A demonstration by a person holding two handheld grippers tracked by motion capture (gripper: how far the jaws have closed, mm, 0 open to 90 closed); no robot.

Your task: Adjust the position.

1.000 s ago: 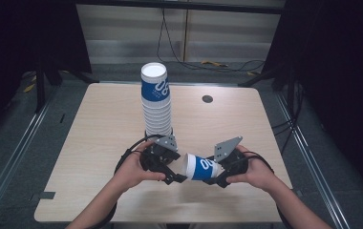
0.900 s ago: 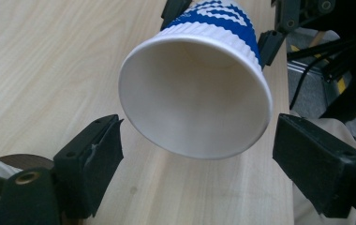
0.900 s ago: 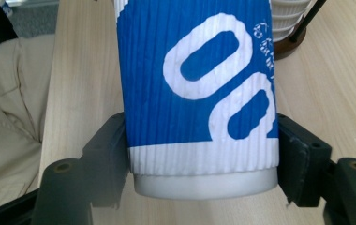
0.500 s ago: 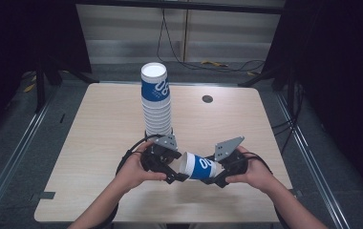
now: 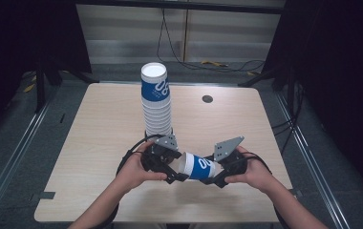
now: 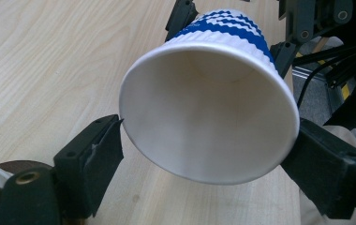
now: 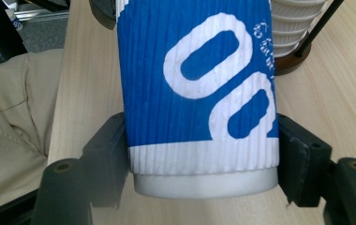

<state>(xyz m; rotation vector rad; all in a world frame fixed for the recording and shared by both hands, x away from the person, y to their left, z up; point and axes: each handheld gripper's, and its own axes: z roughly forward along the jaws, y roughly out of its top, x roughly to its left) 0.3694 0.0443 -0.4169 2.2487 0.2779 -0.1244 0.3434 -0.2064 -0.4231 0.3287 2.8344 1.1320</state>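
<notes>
1. At the table's near edge, around six o'clock in the high view, a blue-and-white paper cup lies on its side above the table, held between the two tools.
2. The right gripper is clamped on the cup's base end; in the right gripper view its black jaws press both sides of the ribbed wall.
3. The left gripper meets the cup's open mouth. In the left gripper view its jaws stand at eight and four o'clock of the rim, touching it at both sides.
4. Farther off, toward twelve o'clock, a tall stack of cups stands upright.
5. Beyond, at one o'clock, a dark round cap sits in the tabletop.
</notes>
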